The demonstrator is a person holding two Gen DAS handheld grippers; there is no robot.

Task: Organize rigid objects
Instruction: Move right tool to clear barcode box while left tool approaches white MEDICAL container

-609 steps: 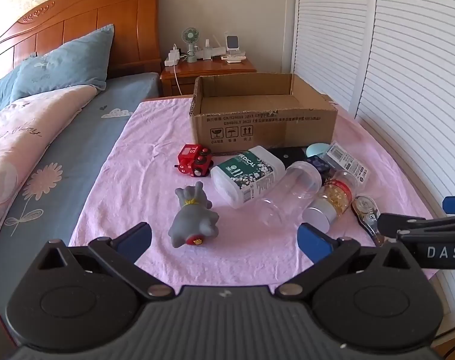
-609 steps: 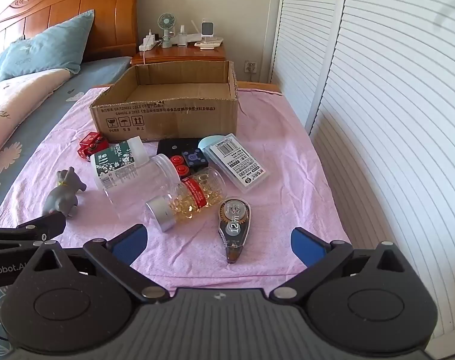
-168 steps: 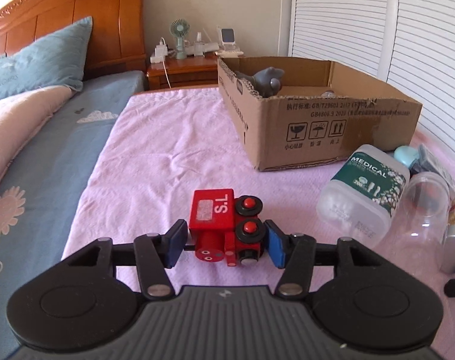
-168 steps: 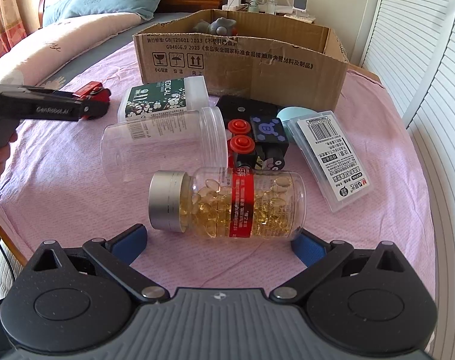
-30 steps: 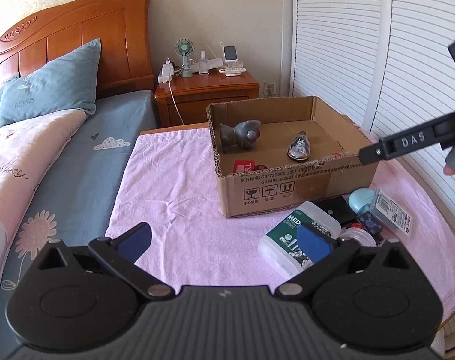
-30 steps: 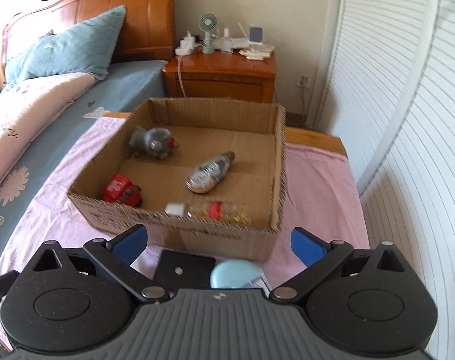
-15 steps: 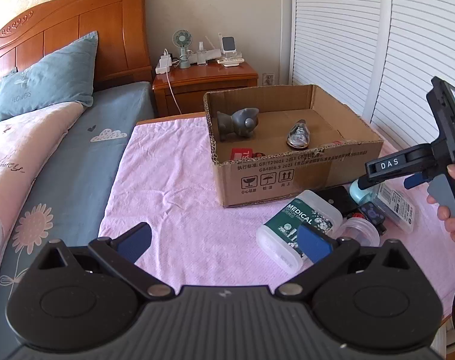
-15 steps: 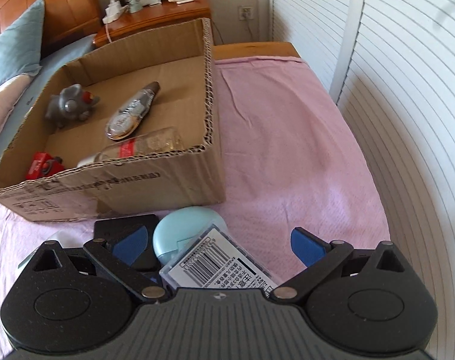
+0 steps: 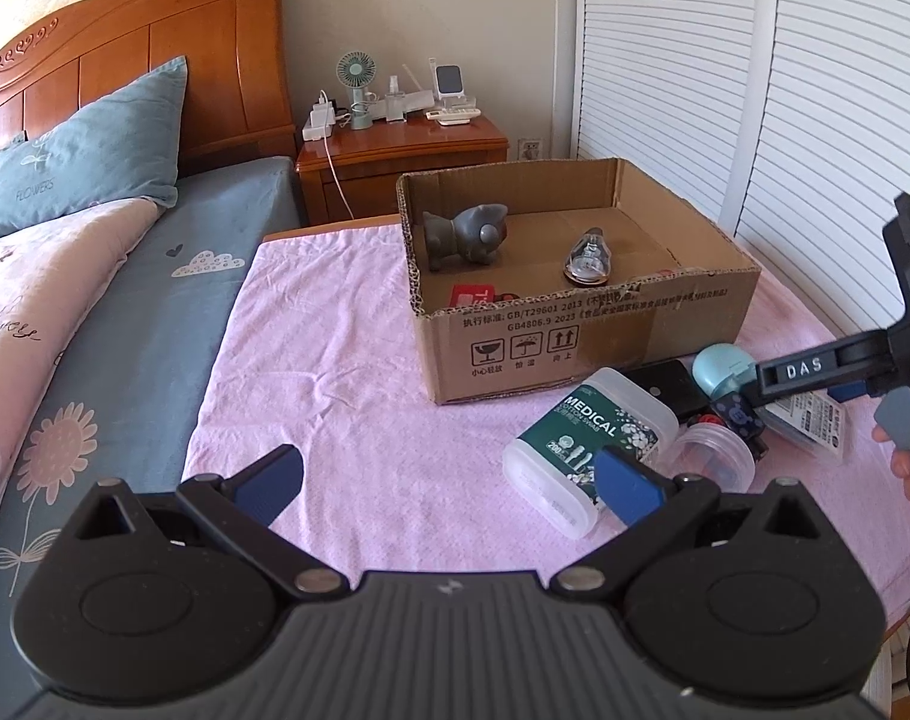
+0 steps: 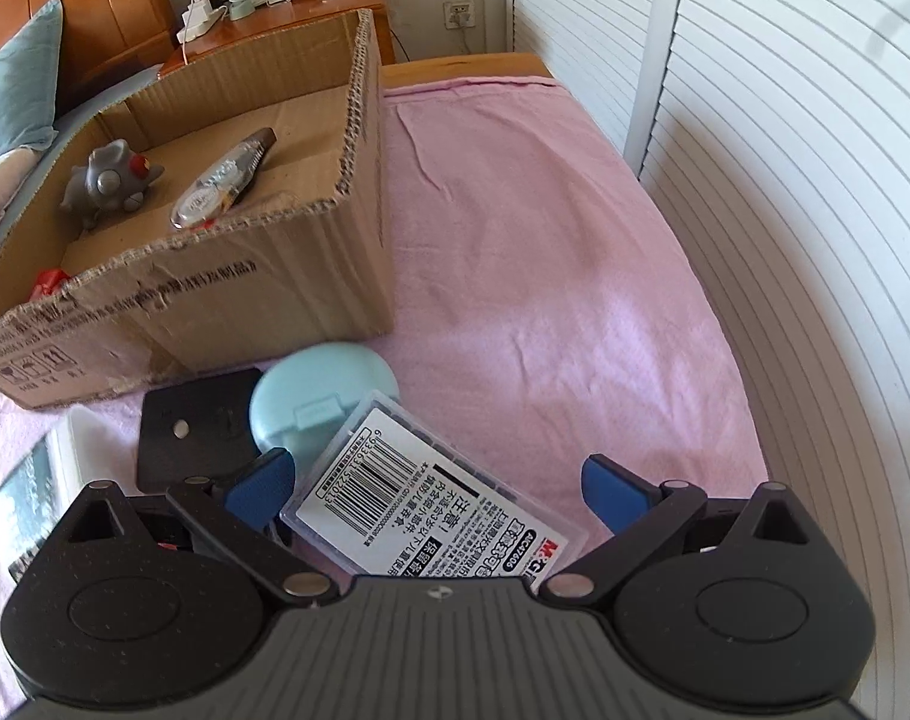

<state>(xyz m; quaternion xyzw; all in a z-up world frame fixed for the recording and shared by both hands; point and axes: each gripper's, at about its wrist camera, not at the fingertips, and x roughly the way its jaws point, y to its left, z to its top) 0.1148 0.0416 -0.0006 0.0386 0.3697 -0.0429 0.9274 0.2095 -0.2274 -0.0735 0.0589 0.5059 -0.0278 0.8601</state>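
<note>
The cardboard box (image 9: 580, 324) at the table's far edge already holds four small things, while both the left gripper (image 9: 449, 483) and right gripper (image 10: 437, 489) have open, empty fingers, the right over the clear flat case (image 10: 431, 498) among five things left before the box.

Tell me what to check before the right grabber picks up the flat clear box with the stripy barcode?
1. Right gripper open: ok, its jaws are spread wide.
2. Clear barcode case between the fingers: ok.
3. Nothing lying on the case: ok.
4. Case lying flat: not ok, its far end leans on the round blue case.
5. Room in the cardboard box: ok, bare floor shows beside the correction tape.
6. Left gripper out of the way: ok, open and back over the pink cloth.
</note>
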